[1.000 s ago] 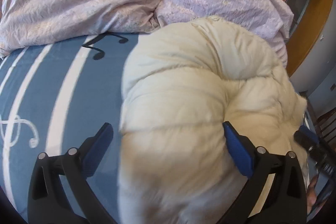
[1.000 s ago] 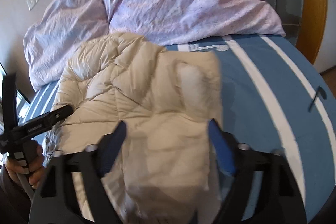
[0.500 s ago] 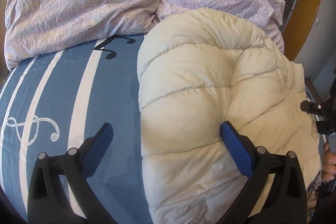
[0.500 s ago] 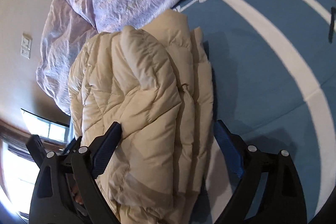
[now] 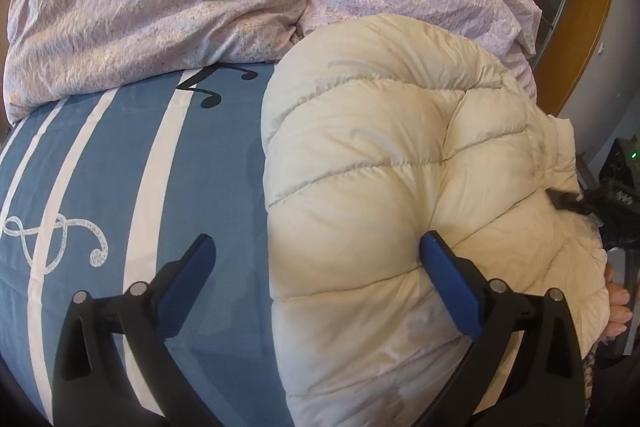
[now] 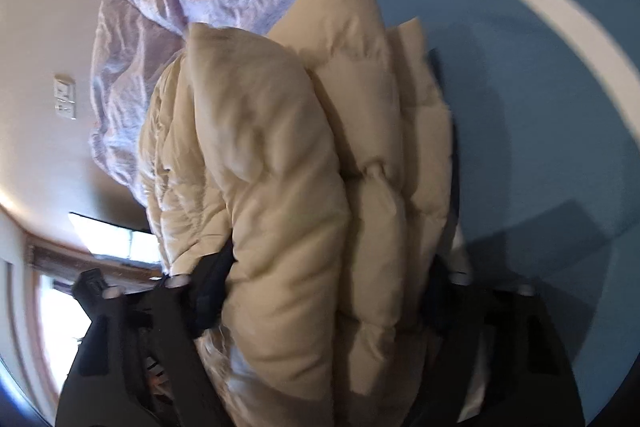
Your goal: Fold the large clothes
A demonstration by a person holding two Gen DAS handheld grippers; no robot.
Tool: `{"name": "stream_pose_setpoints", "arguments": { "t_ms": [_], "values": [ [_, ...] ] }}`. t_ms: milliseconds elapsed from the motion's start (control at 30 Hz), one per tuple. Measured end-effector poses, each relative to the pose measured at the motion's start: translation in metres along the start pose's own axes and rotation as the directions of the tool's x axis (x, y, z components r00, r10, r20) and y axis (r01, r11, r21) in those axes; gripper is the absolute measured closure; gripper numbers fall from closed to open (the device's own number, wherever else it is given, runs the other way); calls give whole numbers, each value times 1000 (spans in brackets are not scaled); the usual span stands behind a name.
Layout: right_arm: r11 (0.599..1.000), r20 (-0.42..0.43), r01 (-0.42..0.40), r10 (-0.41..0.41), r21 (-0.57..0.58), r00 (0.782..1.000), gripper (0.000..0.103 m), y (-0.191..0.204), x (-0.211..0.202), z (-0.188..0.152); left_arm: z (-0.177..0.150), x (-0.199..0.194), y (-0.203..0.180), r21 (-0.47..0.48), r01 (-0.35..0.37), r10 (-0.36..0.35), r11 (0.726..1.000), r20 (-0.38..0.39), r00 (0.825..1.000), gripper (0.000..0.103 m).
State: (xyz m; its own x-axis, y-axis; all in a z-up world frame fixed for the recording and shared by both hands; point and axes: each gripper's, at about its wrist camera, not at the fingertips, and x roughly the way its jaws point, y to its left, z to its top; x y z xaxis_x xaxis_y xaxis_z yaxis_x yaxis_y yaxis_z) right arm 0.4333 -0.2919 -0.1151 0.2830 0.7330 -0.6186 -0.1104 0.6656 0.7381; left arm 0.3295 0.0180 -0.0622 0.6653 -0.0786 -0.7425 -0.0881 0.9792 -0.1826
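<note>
The cream puffer jacket (image 5: 384,195) has come to rest on the blue striped bedsheet (image 5: 120,163), and that is the main change: 1 second ago it was blurred and bunched up close between my fingers in both views, and now it lies as a thick, stacked bundle with its rounded folded edge facing my left gripper (image 5: 316,267). My left gripper is spread wide with nothing pinched; its right pad (image 5: 448,287) presses against the padding while the left pad (image 5: 188,279) hangs over bare sheet, much as it did half a second ago. My right gripper (image 6: 332,291) has closed in on the jacket since then and tipped steeply, so the room looks tilted and slightly smeared; the layered edges of the bundle now fill the gap between its fingers. Its jaws stand apart on either side of that bulk, but both tips are dark and partly buried, so I cannot tell whether they are squeezing the cloth or just straddling it. The far end of the jacket sits just against the crumpled lilac duvet (image 5: 168,3). I judge the fold is largely made: at least 3 layers show in the right wrist view. What remains, I think, is pressing the puffy stack flat and squaring its edges, since down like this tends to spring open.
</note>
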Motion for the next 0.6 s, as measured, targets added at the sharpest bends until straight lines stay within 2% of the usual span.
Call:
{"name": "stream_pose_setpoints", "arguments": {
  "t_ms": [67, 167, 433, 533, 600],
  "values": [
    [999, 12, -44, 44, -2, 999, 58, -1, 0, -1, 1, -1, 6, -22, 33, -33, 999, -4, 999, 2],
    [996, 23, -85, 85, 5, 996, 68, -2, -2, -1, 2, -2, 18, -63, 90, -91, 994, -15, 996, 2],
    [997, 33, -79, 79, -8, 996, 72, 5, 2, 4, 10, 5, 39, -152, 173, -181, 973, -36, 983, 3],
    [996, 30, -88, 88, 2, 996, 72, 3, 4, 5, 12, 17, 43, -205, 231, -248, 951, -61, 967, 10],
    [995, 28, -97, 97, 10, 995, 72, 1, 4, 5, 12, 28, 45, -258, 287, -315, 923, -75, 946, 17]
  ]
}}
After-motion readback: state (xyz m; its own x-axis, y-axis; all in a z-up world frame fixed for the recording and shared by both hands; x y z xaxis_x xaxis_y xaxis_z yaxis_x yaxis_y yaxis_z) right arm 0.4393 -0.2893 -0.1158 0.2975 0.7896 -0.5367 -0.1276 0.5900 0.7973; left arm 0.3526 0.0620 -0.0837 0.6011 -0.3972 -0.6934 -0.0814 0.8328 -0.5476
